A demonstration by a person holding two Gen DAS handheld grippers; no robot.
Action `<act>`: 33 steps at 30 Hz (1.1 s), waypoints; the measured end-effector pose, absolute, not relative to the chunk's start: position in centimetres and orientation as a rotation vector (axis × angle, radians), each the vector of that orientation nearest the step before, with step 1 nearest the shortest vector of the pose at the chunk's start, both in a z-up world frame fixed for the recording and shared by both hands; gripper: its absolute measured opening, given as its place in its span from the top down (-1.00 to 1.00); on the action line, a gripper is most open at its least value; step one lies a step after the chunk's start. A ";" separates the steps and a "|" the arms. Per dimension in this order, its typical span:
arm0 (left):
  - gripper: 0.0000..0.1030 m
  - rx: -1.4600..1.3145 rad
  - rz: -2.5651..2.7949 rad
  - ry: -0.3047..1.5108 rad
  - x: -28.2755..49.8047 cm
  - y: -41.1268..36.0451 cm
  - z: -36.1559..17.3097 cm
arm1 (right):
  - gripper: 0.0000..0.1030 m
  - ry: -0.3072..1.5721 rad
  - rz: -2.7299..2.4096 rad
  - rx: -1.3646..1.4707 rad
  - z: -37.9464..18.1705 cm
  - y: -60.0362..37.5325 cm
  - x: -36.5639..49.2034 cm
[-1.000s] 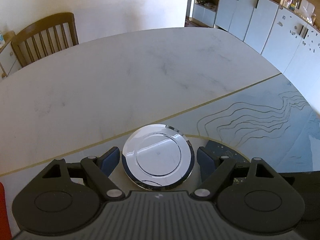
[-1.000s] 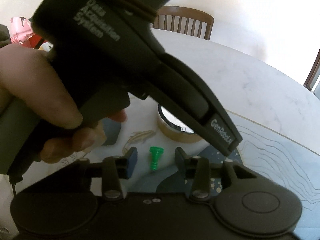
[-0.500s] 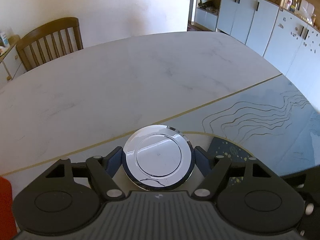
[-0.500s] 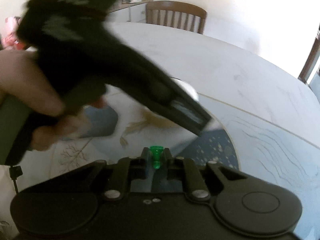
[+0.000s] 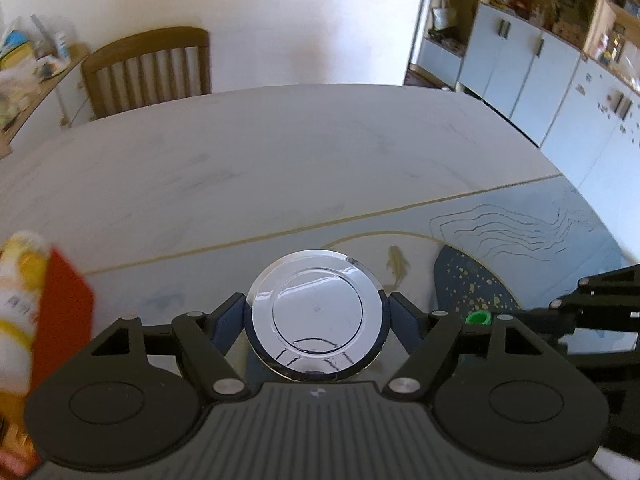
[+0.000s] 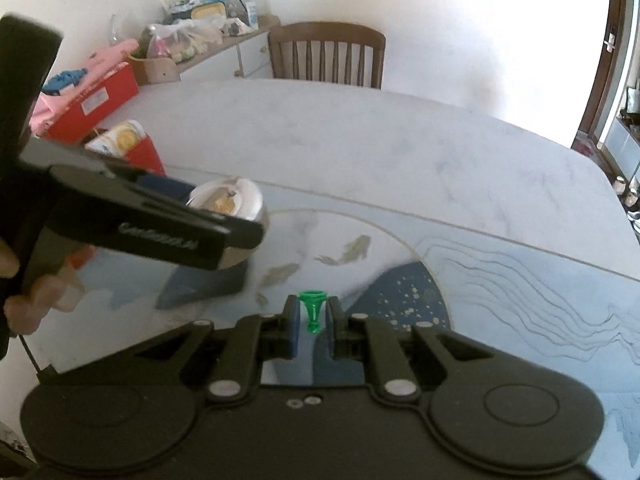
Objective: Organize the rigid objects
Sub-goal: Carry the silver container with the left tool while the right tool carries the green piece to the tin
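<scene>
Right jaws now pinch green peg (image 6: 313, 311); left jaws clamp chrome lid (image 5: 316, 314).

The left gripper (image 5: 316, 320) points steeply down over the desk (image 5: 280, 152), its blue pads pressed on either side of a round chrome disc (image 5: 316, 312). To its right, the right gripper (image 6: 312, 320) is clamped on a small green peg (image 6: 312, 310). A hand (image 6: 36, 296) grips the left gripper's handle.

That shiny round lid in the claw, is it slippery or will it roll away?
The chrome lid looks polished like a mirror, so it is probably slippery between the left claw's pads. It is round, so on edge it might roll. It looks stiff, likely metal.
</scene>
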State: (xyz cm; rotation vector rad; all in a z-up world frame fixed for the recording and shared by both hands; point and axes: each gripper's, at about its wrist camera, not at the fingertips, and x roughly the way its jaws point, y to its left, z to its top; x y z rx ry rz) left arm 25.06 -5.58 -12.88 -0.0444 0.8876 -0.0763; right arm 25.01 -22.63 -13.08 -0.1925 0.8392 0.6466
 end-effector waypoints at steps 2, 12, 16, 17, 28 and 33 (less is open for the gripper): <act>-0.49 -0.059 -0.060 0.881 24.0 -4.6 -12.3 | 0.75 0.826 0.658 -0.190 -12.4 -22.3 24.6; -0.49 -0.090 0.008 0.842 18.3 0.0 -8.6 | 0.75 0.763 0.732 -0.198 -10.2 -17.7 21.4; -0.49 -0.059 0.032 0.834 16.4 1.4 -7.2 | 0.75 0.742 0.764 -0.202 -8.9 -15.4 20.2; -0.49 -0.062 0.032 0.829 15.9 2.1 -6.9 | 0.75 0.736 0.771 -0.203 -8.6 -14.9 19.8; -0.49 -0.102 0.100 0.809 12.2 9.3 -5.8 | 0.75 0.708 0.839 -0.225 -6.9 -7.7 17.4; -0.49 -0.108 0.135 0.815 11.6 12.9 -6.0 | 0.75 0.706 0.855 -0.238 -7.0 -4.7 16.9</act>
